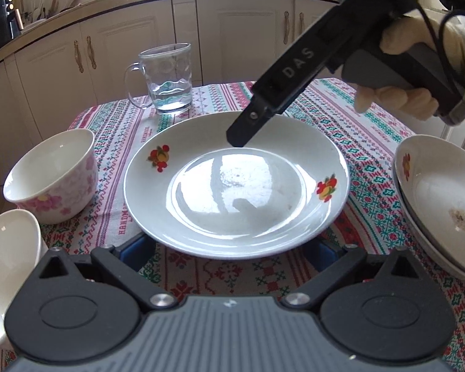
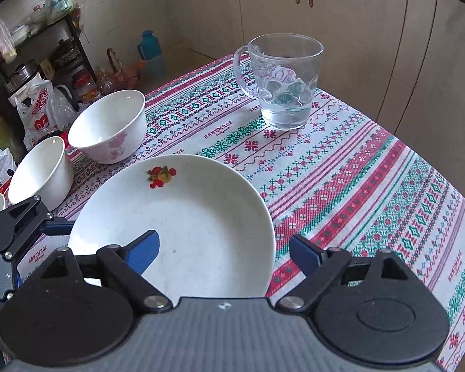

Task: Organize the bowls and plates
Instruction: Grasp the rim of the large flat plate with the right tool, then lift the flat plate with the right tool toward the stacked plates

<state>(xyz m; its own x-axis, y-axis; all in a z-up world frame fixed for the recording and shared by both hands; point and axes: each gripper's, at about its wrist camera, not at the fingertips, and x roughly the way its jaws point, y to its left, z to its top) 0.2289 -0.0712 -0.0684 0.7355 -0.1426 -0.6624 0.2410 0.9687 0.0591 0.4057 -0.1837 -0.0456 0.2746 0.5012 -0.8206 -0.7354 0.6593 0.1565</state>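
A white plate with fruit decals [image 1: 235,198] [image 2: 183,217] lies in the middle of the patterned tablecloth [image 1: 372,130]. My left gripper [image 1: 228,249] stands open and wide at the plate's near edge, its blue fingertips hidden under the rim. My right gripper [image 2: 226,248] is open and straddles the plate's rim. One of its blue pads [image 2: 145,251] is over the plate's inside and the other is outside, and neither presses on it. In the left wrist view one black finger of it [image 1: 241,133] points down at the plate's far rim.
A pink-flowered bowl [image 1: 51,173] [image 2: 108,127] and a plain white bowl [image 1: 6,263] [image 2: 40,170] stand left of the plate. Stacked plates [image 1: 440,198] sit at the right edge. A glass mug with water [image 1: 167,77] [image 2: 285,83] stands behind, with cabinets beyond the table.
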